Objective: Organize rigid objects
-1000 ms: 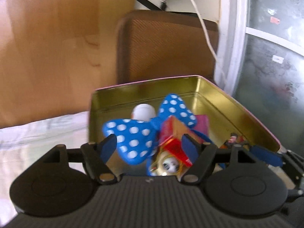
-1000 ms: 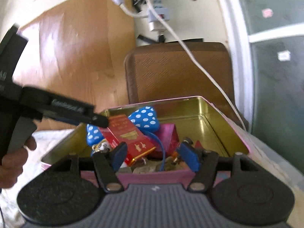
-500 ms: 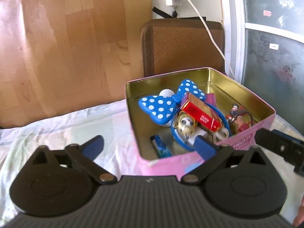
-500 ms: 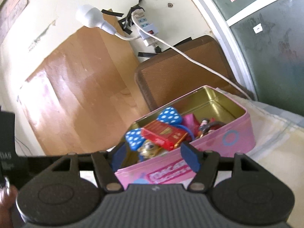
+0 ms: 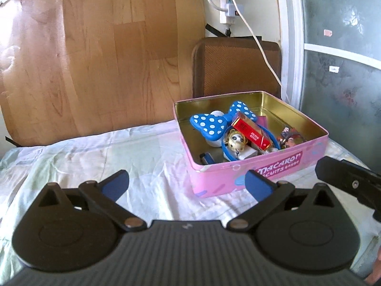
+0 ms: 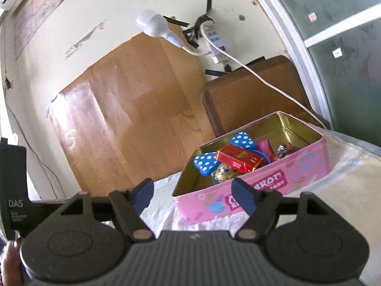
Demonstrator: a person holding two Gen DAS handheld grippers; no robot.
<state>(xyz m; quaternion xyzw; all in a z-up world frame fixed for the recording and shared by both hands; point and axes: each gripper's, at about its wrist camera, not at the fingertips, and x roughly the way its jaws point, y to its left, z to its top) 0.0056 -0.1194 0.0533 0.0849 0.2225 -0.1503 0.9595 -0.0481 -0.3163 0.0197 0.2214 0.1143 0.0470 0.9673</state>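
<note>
I've backed both grippers off the one pink tin (image 5: 250,174); left gripper (image 5: 187,182) and right gripper (image 6: 194,194) have just been opening, gaping empty; at two o'clock inside lie one blue bow (image 5: 209,124) and one red box (image 5: 251,133).

We've got both tongs empty, left tongs (image 5: 187,184) spread wide, right tongs (image 6: 194,194) just been opening.

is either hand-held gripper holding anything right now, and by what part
Nothing is held. The left hand-held gripper and right hand-held gripper are both open and empty, short of the pink tin.

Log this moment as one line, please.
left gripper: open, empty | right gripper: open, empty, jaws just been opening | pink tin: on sheet, holds bow, red box
</note>
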